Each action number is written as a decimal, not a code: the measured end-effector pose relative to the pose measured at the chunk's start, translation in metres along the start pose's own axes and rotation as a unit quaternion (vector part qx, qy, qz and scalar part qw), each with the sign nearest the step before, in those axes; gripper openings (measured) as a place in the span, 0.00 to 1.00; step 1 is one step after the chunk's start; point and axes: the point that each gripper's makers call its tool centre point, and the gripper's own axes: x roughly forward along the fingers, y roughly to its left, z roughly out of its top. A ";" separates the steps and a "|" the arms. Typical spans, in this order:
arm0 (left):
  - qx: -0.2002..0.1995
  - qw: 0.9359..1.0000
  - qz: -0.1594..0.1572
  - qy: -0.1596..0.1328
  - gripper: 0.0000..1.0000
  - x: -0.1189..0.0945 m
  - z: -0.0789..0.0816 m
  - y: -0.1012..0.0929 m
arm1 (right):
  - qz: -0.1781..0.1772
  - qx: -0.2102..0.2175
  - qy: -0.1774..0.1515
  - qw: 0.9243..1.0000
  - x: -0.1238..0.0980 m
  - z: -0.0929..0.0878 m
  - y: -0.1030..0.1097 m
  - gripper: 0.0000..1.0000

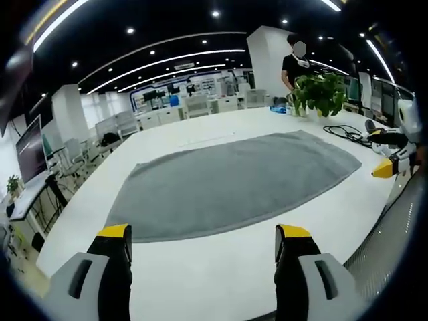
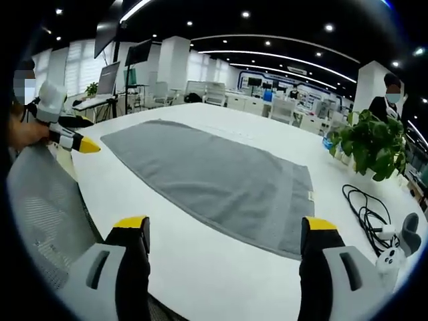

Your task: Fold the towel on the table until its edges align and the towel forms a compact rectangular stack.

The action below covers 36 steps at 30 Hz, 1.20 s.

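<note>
Both jaws of the left hand-held gripper (image 1: 204, 244) stand wide apart and empty, just short of the long near edge of the grey towel (image 1: 234, 180), and the right hand-held gripper (image 2: 224, 234) is likewise spread and holds nothing, near the towel's short end. The towel lies fully flat and unfolded on the white desk (image 1: 200, 281), so no fold looks made and all folding remains. Bare desk rings every edge, with a potted plant (image 2: 371, 144) and a black cable (image 2: 364, 210) beyond the right hand-held gripper.
</note>
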 end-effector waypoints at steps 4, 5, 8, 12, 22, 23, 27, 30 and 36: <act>0.000 1.000 0.002 0.000 0.90 0.000 0.000 0.000 | 0.002 0.000 -0.001 1.000 0.001 -0.003 0.000 0.93; -0.001 1.000 0.003 0.000 0.90 0.000 0.000 0.001 | 0.003 0.001 -0.001 1.000 0.001 -0.003 0.000 0.93; -0.003 1.000 0.008 -0.002 0.91 0.000 0.001 0.002 | 0.002 0.009 -0.002 1.000 0.002 -0.003 -0.001 0.93; 0.001 1.000 0.011 0.002 0.91 0.000 -0.001 0.003 | 0.001 0.012 -0.007 1.000 0.002 -0.001 -0.002 0.94; 0.009 1.000 0.016 0.013 0.92 0.000 -0.005 0.004 | 0.007 0.029 -0.004 1.000 0.000 -0.003 0.002 0.93; 0.010 1.000 0.016 0.014 0.92 0.000 -0.005 0.004 | 0.006 0.031 -0.004 0.999 0.000 -0.003 0.002 0.93; 0.012 1.000 0.019 0.014 0.92 0.000 -0.005 0.005 | 0.013 0.041 -0.009 0.999 -0.001 0.000 0.005 0.93; 0.012 1.000 0.020 0.011 0.92 -0.001 -0.003 0.005 | 0.020 0.044 -0.012 0.999 -0.001 0.001 0.008 0.93; -0.001 1.000 0.023 -0.009 0.93 -0.003 0.003 0.007 | 0.018 0.050 -0.017 0.998 -0.002 0.003 0.007 0.94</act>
